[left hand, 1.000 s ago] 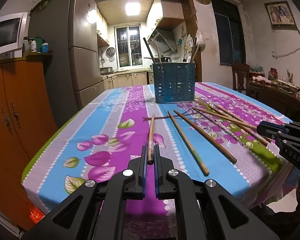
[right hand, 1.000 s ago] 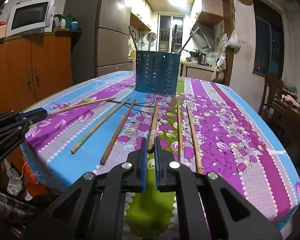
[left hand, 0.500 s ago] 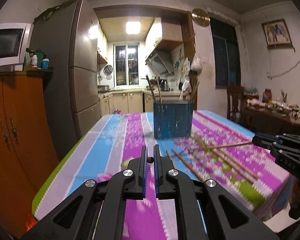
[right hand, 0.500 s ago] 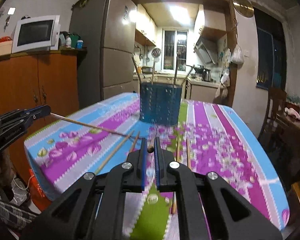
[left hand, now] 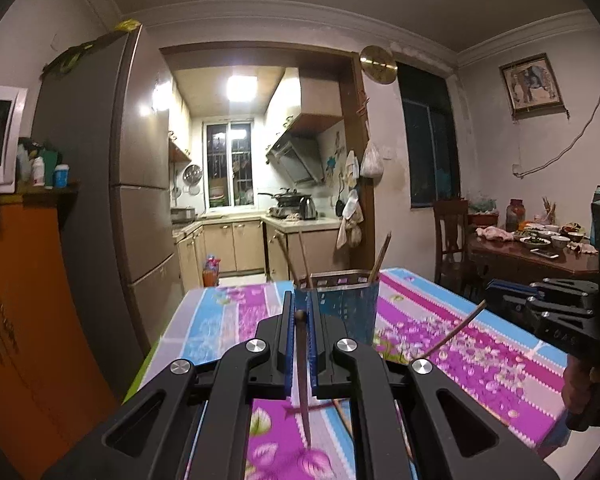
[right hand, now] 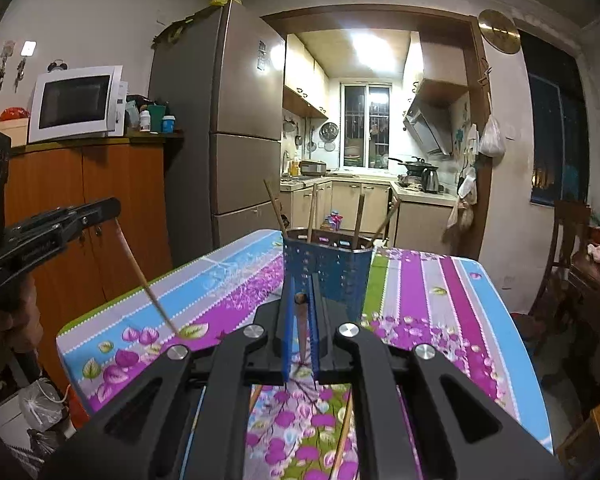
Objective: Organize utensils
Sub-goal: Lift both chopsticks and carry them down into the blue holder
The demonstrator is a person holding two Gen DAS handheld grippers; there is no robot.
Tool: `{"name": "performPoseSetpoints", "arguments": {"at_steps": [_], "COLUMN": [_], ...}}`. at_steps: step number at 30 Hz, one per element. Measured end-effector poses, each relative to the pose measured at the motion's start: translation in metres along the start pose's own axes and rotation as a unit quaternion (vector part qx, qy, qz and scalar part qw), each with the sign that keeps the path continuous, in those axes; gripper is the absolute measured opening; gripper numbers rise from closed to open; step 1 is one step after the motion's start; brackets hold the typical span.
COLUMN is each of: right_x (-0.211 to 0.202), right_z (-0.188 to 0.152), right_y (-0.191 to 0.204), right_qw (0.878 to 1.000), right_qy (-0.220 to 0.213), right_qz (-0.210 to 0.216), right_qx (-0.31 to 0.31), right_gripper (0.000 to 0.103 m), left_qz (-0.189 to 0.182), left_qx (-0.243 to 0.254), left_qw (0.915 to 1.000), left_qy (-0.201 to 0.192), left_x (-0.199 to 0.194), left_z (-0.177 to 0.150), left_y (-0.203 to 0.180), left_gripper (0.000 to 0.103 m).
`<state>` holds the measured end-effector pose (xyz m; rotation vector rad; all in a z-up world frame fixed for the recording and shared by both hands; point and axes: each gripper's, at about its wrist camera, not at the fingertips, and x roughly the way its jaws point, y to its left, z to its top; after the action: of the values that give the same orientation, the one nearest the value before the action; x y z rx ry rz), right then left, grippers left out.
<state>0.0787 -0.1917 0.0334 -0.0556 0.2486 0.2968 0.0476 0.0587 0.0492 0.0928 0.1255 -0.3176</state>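
Observation:
My left gripper [left hand: 300,314] is shut on a wooden chopstick [left hand: 303,380] that hangs tip-down above the flowered tablecloth. My right gripper [right hand: 301,298] is shut on another chopstick [right hand: 302,336], also tip-down. A blue perforated utensil holder [left hand: 340,308] stands just beyond both grippers with several chopsticks upright in it; it also shows in the right wrist view [right hand: 328,268]. The right gripper shows at the right of the left wrist view [left hand: 556,316] with its chopstick [left hand: 456,330]. The left gripper shows at the left of the right wrist view [right hand: 56,228] with its chopstick [right hand: 148,284].
More chopsticks [right hand: 346,436] lie on the table [right hand: 440,300] under my right gripper. An orange cabinet [right hand: 88,220] with a microwave [right hand: 76,104] and a grey fridge [right hand: 228,132] stand left of the table. A wooden chair [left hand: 452,236] and a cluttered side table [left hand: 536,252] stand right.
Both grippers have lifted their chopsticks off the table and tilted up, so the sticks now hang tip-down. Both have moved closer to the blue holder.

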Motion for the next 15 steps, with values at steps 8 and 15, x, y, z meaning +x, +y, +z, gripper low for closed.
{"name": "performPoseSetpoints", "arguments": {"at_steps": [8,15], "right_x": [0.016,0.020], "right_z": [0.026,0.036], "right_y": [-0.013,-0.009], "right_qw": [0.999,0.999], "right_qy": [0.008,0.007], "right_qz": [0.039,0.052], "right_qx": [0.021,0.016], "right_gripper": [0.005,0.005], "left_qz": [-0.020,-0.029], "left_qx": [0.002,0.005], "left_qw": [0.9998,0.9996], "left_qy": [-0.003,-0.007], "left_x": [0.014,0.018], "left_z": [0.021,0.029], "left_y": [-0.001,-0.002], "left_gripper": [0.007,0.007]}}
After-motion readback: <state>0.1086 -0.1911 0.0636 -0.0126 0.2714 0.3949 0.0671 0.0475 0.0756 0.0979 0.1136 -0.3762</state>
